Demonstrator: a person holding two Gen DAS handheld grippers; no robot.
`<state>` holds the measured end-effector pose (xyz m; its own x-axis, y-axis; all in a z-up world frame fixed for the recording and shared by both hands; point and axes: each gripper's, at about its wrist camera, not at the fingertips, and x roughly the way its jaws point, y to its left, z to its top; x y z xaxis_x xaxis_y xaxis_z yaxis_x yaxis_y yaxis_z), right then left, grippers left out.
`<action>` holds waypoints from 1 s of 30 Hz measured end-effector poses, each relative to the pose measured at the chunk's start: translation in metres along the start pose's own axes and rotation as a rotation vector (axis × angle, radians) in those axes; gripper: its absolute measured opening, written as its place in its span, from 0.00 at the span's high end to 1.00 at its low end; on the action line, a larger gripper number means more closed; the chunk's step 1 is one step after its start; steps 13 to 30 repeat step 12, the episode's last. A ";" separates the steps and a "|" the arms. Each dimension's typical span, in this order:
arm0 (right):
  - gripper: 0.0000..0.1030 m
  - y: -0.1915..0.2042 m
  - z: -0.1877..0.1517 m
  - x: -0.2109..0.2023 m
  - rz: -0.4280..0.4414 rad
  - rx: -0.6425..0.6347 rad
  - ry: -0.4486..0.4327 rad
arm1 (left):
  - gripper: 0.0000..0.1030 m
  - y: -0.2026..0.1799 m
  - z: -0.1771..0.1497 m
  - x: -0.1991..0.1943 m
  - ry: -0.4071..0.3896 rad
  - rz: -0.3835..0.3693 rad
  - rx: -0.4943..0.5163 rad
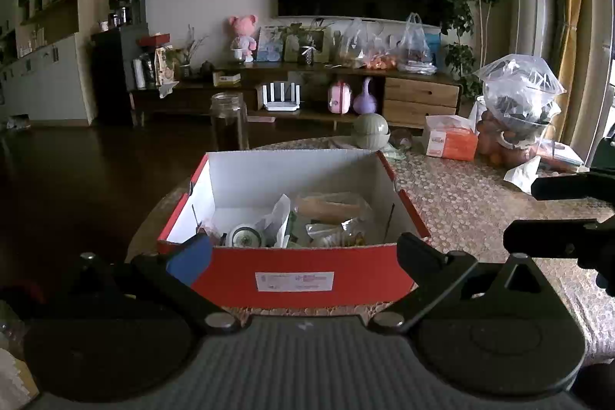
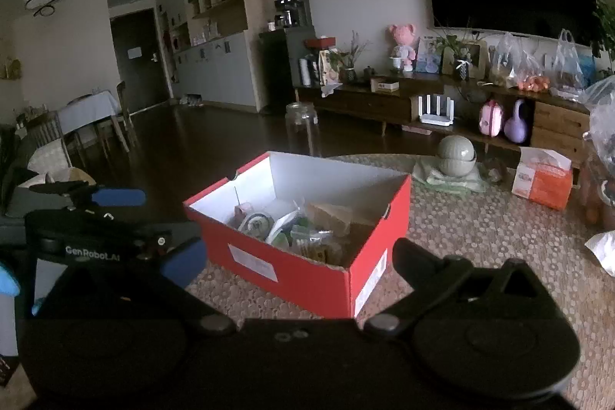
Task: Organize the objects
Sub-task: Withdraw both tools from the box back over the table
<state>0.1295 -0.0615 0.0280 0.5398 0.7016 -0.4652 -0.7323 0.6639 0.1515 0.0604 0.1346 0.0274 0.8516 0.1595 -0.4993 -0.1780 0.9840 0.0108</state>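
Note:
A red cardboard box [image 1: 296, 279] with a white inside stands on the patterned table, open at the top. It holds several snack packets and a small round tin [image 1: 244, 237]. My left gripper [image 1: 303, 252] is open and empty, its fingers spread at the box's near wall. In the right wrist view the box [image 2: 307, 271] sits ahead and left. My right gripper [image 2: 296, 260] is open and empty, just short of the box's near corner. The left gripper [image 2: 115, 214] shows at the left of that view, and the right gripper [image 1: 569, 214] at the right edge of the left wrist view.
On the table behind the box stand a glass jar [image 1: 229, 122], a green round pot [image 1: 371, 133], an orange tissue pack [image 1: 451, 141] and plastic bags of food [image 1: 519, 110]. A white wrapper [image 2: 603, 252] lies at the right. A TV cabinet stands beyond the table.

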 end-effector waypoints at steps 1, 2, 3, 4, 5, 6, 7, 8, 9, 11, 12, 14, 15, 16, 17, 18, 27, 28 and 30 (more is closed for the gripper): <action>0.00 0.000 -0.001 0.000 0.000 0.001 0.002 | 0.00 -0.001 -0.001 0.000 -0.001 0.006 0.006; 0.00 -0.001 -0.002 -0.001 -0.001 0.001 0.004 | 0.00 -0.003 -0.002 -0.001 -0.004 0.015 0.015; 0.00 -0.001 -0.004 -0.001 -0.003 -0.001 0.005 | 0.00 -0.004 -0.003 -0.001 -0.005 0.020 0.023; 0.00 -0.001 -0.005 -0.002 -0.006 -0.003 0.004 | 0.00 -0.005 -0.004 -0.001 -0.006 0.020 0.025; 0.00 -0.001 -0.007 -0.003 -0.009 -0.006 0.003 | 0.00 -0.005 -0.005 -0.002 -0.005 0.019 0.023; 0.00 -0.002 -0.008 -0.004 -0.011 -0.006 0.003 | 0.00 -0.005 -0.006 -0.002 -0.003 0.016 0.019; 0.00 -0.003 -0.009 -0.004 -0.011 -0.004 0.002 | 0.00 -0.004 -0.006 -0.001 0.000 0.012 0.014; 0.00 -0.003 -0.011 -0.006 -0.012 -0.004 0.001 | 0.00 -0.004 -0.006 -0.001 0.003 0.015 0.011; 0.00 -0.004 -0.012 -0.007 -0.016 -0.004 0.000 | 0.00 -0.004 -0.006 0.000 0.007 0.019 0.008; 0.00 -0.007 -0.014 -0.009 -0.025 0.000 0.000 | 0.00 -0.003 -0.006 0.000 0.014 0.011 -0.001; 0.00 -0.009 -0.016 -0.010 -0.028 0.007 0.000 | 0.00 -0.003 -0.006 0.000 0.018 0.003 -0.006; 0.00 -0.009 -0.016 -0.010 -0.028 0.007 0.000 | 0.00 -0.003 -0.006 0.000 0.018 0.003 -0.006; 0.00 -0.009 -0.016 -0.010 -0.028 0.007 0.000 | 0.00 -0.003 -0.006 0.000 0.018 0.003 -0.006; 0.00 -0.009 -0.016 -0.010 -0.028 0.007 0.000 | 0.00 -0.003 -0.006 0.000 0.018 0.003 -0.006; 0.00 -0.009 -0.016 -0.010 -0.028 0.007 0.000 | 0.00 -0.003 -0.006 0.000 0.018 0.003 -0.006; 0.00 -0.009 -0.016 -0.010 -0.028 0.007 0.000 | 0.00 -0.003 -0.006 0.000 0.018 0.003 -0.006; 0.00 -0.009 -0.016 -0.010 -0.028 0.007 0.000 | 0.00 -0.003 -0.006 0.000 0.018 0.003 -0.006; 0.00 -0.009 -0.016 -0.010 -0.028 0.007 0.000 | 0.00 -0.003 -0.006 0.000 0.018 0.003 -0.006; 0.00 -0.009 -0.016 -0.010 -0.028 0.007 0.000 | 0.00 -0.003 -0.006 0.000 0.018 0.003 -0.006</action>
